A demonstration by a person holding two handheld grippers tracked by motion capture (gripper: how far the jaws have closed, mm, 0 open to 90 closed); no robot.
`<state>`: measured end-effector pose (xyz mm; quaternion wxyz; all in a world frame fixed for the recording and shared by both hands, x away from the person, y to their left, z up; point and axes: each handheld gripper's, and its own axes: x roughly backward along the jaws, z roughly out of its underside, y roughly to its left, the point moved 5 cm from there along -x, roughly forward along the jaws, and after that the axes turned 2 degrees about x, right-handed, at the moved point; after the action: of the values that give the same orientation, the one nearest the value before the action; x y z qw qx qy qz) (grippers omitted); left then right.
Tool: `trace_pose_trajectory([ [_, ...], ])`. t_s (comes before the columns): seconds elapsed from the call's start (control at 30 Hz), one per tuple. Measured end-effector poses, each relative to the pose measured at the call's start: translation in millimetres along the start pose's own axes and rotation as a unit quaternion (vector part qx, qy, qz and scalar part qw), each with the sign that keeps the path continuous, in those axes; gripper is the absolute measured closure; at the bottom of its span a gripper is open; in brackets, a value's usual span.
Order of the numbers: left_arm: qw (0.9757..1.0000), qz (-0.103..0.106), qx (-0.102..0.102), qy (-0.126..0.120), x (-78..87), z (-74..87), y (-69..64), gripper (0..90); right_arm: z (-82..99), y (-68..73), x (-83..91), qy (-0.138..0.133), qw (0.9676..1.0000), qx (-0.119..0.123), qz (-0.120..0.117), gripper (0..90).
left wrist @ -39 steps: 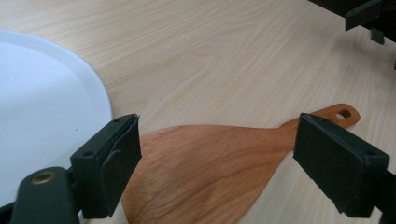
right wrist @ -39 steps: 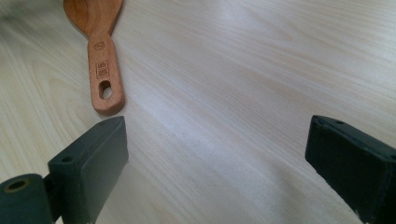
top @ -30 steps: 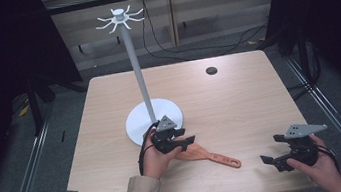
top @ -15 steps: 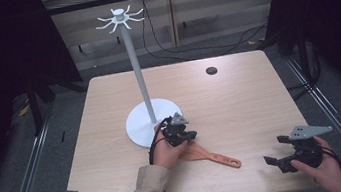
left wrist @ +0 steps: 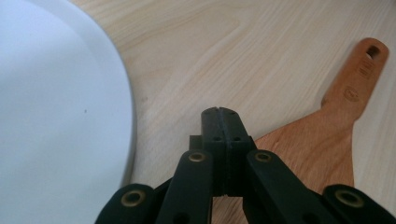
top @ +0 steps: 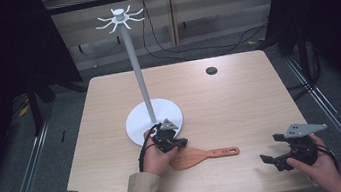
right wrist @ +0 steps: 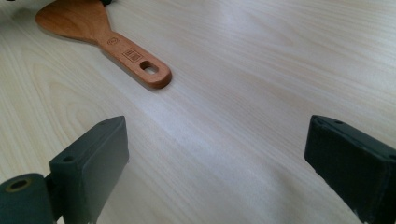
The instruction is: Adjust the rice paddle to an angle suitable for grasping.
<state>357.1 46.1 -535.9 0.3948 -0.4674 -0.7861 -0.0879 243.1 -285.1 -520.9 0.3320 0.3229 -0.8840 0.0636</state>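
Left gripper (top: pixel 177 143): held at the near middle of the table (top: pixel 240 101), just in front of the white round base (top: pixel 161 113) of the stand. In the left gripper view its jaws are pressed flat together with nothing between them (left wrist: pixel 222 121). They have just been closing, and they closed on air. The tips sit over bare wood at the edge of the spatula's blade, the blade lying just to one side and beneath the jaw linkage. Whether the tips touch the table or the blade cannot be told.

Spatula (top: pixel 202 156): a wooden one, lying flat on the table. From above, its broad blade is next to the left hand (top: pixel 155 160) and its handle points toward the right gripper. The handle end has a slot hole, seen in the right gripper view (right wrist: pixel 100 35) and in the left gripper view (left wrist: pixel 334 135).

Right gripper (top: pixel 273 148): held low over the near right corner of the table, well apart from the spatula. Its jaws stand wide apart with bare table between them (right wrist: pixel 219 154). The spatula's handle end lies beyond them, to one side.

Stand: a thin white pole (top: pixel 137 70) rises upright from the base, topped by a ring of short hooks (top: pixel 119 18).

Far side of the table: a small dark round mark (top: pixel 211 70).
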Motion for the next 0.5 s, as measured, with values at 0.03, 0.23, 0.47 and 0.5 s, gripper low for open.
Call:
trace_pose_trajectory([
  [0.03, 1.0000, 0.001, -0.001, 0.000, 2.6, 3.2, -1.3, 90.0, -2.6, 0.2, -2.7, -0.001, 1.0000, 0.001, -0.003, 6.3],
  [0.23, 1.0000, 0.001, 0.005, -0.002, 10.8, 13.1, -6.0, 90.0, -9.3, 1.9, -13.6, 0.000, 0.9999, 0.012, -0.011, 6.2],
  [0.47, 1.0000, 0.005, 0.007, 0.002, 17.0, 20.4, -11.2, 90.0, -19.2, 7.0, -23.4, 0.000, 0.9995, 0.021, -0.022, 6.2],
  [0.5, 1.0000, 0.003, 0.009, 0.003, 18.0, 21.7, -12.1, 90.0, -19.2, 7.0, -23.4, 0.000, 0.9995, 0.021, -0.022, 6.2],
])
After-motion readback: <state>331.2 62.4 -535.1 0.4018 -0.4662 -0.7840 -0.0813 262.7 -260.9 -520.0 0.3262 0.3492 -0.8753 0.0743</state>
